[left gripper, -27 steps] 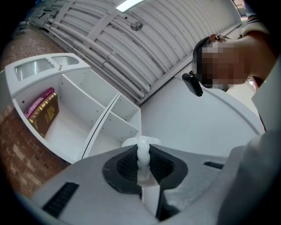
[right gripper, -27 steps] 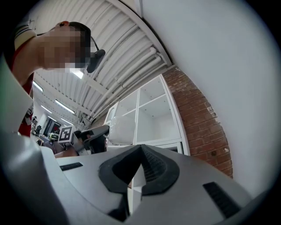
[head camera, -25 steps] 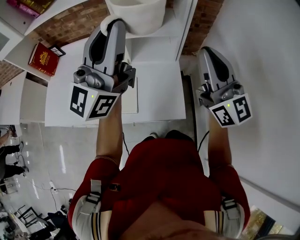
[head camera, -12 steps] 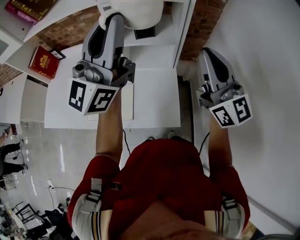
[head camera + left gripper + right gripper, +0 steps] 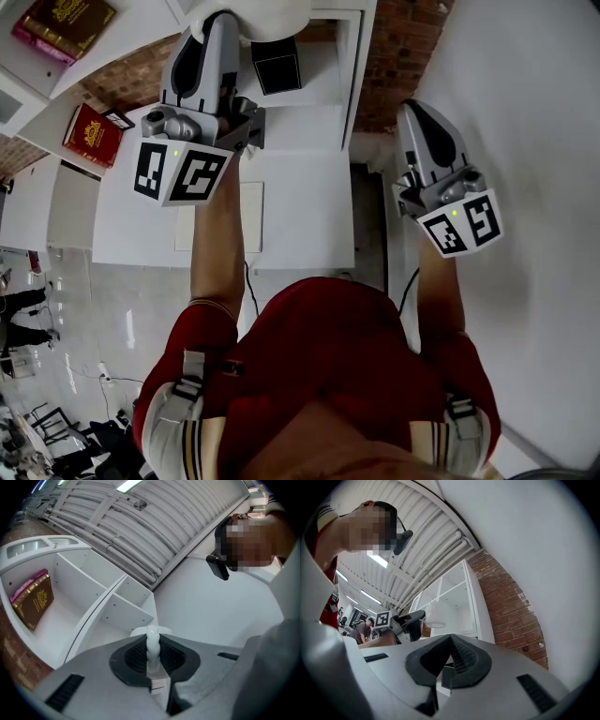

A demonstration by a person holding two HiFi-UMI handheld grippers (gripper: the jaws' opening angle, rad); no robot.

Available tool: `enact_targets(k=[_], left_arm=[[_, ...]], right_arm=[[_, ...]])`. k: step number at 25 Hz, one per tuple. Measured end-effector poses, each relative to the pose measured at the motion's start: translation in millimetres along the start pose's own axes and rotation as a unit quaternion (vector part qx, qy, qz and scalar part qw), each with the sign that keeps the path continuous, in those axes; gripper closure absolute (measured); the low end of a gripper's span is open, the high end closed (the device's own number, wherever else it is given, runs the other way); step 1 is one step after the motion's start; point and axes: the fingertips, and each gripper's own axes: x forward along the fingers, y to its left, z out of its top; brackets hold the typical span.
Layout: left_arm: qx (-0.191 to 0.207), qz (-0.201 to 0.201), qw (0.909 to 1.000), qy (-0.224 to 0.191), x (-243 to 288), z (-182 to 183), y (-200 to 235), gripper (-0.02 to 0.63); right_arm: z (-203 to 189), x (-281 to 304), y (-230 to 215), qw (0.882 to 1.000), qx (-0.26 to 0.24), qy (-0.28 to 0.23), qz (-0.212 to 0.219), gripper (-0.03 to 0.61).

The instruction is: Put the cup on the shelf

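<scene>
Left gripper (image 5: pixel 153 649), smooth grey moulded plastic with a cube of black-and-white square markers at its rear, clamped on the cup (image 5: pixel 151 632). Ribbed black rubber pads (image 5: pixel 135 657) pressed to either side of the thin, glossy white rim. Cup held aloft by that rim, rounded white body in front of the shelf (image 5: pixel 112 603), not set down in any compartment.

Shelf of flat matt-white boards, divided by upright panels into open box-shaped compartments. In one compartment, a dark red hardback book (image 5: pixel 32 603) with a gold emblem, leaning beside a pink book (image 5: pixel 26 585). In another, seen from the head view, a small black box (image 5: pixel 277 66) with a square face. Behind the shelf, a rough red brick wall (image 5: pixel 405 42) with pale mortar lines.

Right gripper (image 5: pixel 450 643), same grey plastic and marker cube, jaws brought together with nothing between them, held apart from the shelf alongside a plain smooth white wall (image 5: pixel 525 122). Overhead, a pale ribbed ceiling (image 5: pixel 154 522) with strip lights. Lower in the head view, a red shirt (image 5: pixel 328 347).
</scene>
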Motion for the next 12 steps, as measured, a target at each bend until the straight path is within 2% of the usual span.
enact_targets(k=[12], left_arm=[[0.016,0.013,0.9997,0.01,42.8,-25.2,11.5,0.569]], right_arm=[[-0.3,-8.4,-29.7,1.0,0.0,0.0,-0.007,0.584]])
